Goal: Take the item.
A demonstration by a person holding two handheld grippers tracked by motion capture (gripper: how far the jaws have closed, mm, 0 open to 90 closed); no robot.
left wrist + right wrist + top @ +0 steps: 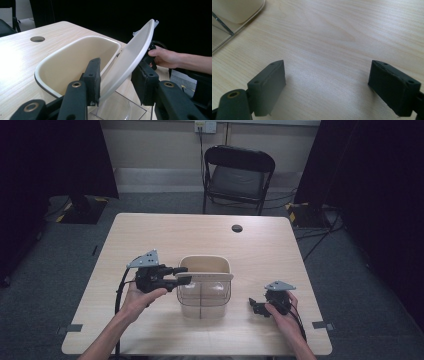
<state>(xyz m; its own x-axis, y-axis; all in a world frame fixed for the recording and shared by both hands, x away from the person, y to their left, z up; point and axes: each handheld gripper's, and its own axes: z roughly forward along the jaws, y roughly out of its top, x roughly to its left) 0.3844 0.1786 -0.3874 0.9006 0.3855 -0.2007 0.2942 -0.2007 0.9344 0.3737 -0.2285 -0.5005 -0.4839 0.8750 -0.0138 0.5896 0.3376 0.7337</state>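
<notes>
Lid work sits about halfway, by my reading. My left gripper (184, 274) has its jaws pinched down on the rim of the white oval plastic lid (130, 57), and in the left gripper view that lid stands tilted, its far edge lifted clear while its near edge is down by the bin's right-hand rim. The bin itself is a cream oval plastic tub (205, 265) seated in a clear plastic outer shell (202, 302), standing near the middle of the pale wooden table (165, 227), between my two hands. The tub's inside looks bare as far as I can see.

My right gripper (256, 305) hovers low over the table to the right of the bin, well apart from it, jaws spread wide with nothing between them; its own view shows bare wood under the black pads (268, 85).

Whether I am lifting the lid off or lowering it on, I cannot tell from this. What is left either way is to carry the lid fully clear or press it flat onto the rim, then let go
</notes>
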